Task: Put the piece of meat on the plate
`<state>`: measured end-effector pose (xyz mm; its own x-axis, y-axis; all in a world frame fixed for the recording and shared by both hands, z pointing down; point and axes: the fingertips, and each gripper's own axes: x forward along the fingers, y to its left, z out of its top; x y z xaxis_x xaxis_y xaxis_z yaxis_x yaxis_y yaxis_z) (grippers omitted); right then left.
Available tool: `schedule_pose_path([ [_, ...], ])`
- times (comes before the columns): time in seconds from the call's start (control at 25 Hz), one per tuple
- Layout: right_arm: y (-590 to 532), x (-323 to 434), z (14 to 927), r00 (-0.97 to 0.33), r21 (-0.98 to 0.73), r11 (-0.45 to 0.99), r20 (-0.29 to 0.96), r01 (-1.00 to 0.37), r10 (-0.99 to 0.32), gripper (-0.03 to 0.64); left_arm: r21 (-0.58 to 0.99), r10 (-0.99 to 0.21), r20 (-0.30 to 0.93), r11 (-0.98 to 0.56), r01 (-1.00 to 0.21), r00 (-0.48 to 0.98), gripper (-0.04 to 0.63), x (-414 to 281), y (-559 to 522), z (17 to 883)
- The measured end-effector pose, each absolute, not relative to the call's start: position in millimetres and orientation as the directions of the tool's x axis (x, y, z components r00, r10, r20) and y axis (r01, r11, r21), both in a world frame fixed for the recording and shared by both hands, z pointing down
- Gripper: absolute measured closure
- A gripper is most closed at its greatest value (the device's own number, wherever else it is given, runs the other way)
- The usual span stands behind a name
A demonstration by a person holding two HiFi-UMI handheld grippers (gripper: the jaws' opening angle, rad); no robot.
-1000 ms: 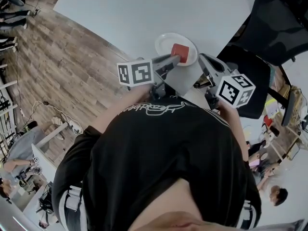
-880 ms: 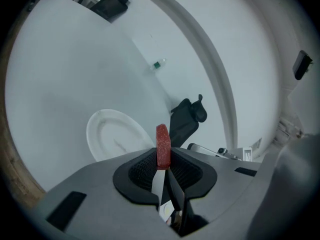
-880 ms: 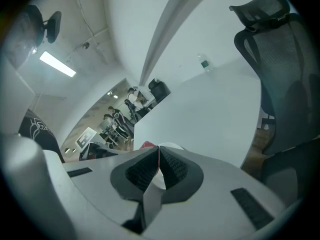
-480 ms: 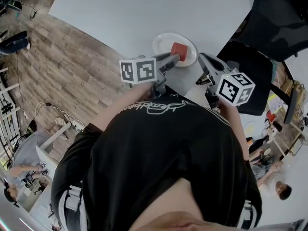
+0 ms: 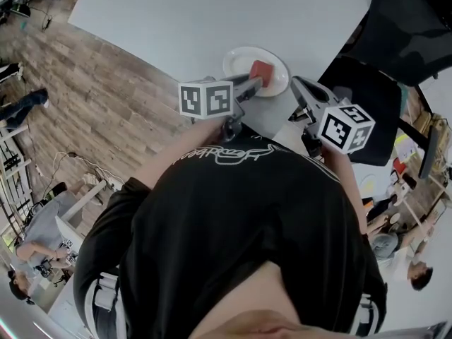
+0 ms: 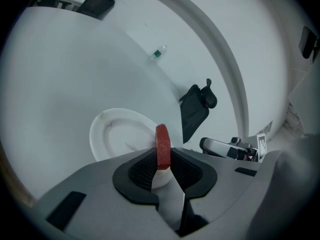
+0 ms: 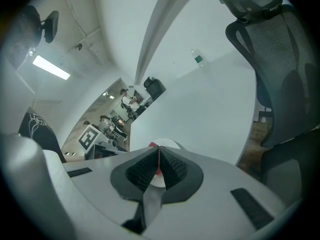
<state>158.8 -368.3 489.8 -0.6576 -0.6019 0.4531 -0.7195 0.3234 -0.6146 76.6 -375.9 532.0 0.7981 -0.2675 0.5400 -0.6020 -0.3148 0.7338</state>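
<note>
A white plate [image 5: 240,61] sits near the front edge of the white table [image 5: 212,13]. A red piece of meat [image 5: 260,70] hangs over the plate's right half, with my left gripper [image 5: 256,83] shut on it. In the left gripper view the meat [image 6: 162,146] stands on edge between the pads of the left gripper [image 6: 162,166], with the plate [image 6: 117,134] just beyond and below. My right gripper [image 5: 296,83] hovers to the right of the plate, holding nothing. In the right gripper view the right gripper [image 7: 159,156] has its pads together, and the plate [image 7: 167,145] lies ahead.
A black mesh office chair [image 5: 402,27] stands at the table's right side, close to the right gripper. A small bottle [image 6: 158,53] lies far across the table. Wooden floor [image 5: 85,97] runs along the table's left edge.
The left gripper has sunk a little toward the plate and rolled slightly, still holding the meat. The right gripper has stayed where it was.
</note>
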Motion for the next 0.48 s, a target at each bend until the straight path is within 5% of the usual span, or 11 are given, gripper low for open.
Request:
schedule_pose_path([
  [0.48, -364.8, 157.8, 494.6, -0.662, -0.621, 0.319, 0.461, -0.717, -0.591, 0.604, 0.645, -0.287, 0.599, -0.381, -0.663, 0.748, 0.494, 68.7, -381.9, 538.0],
])
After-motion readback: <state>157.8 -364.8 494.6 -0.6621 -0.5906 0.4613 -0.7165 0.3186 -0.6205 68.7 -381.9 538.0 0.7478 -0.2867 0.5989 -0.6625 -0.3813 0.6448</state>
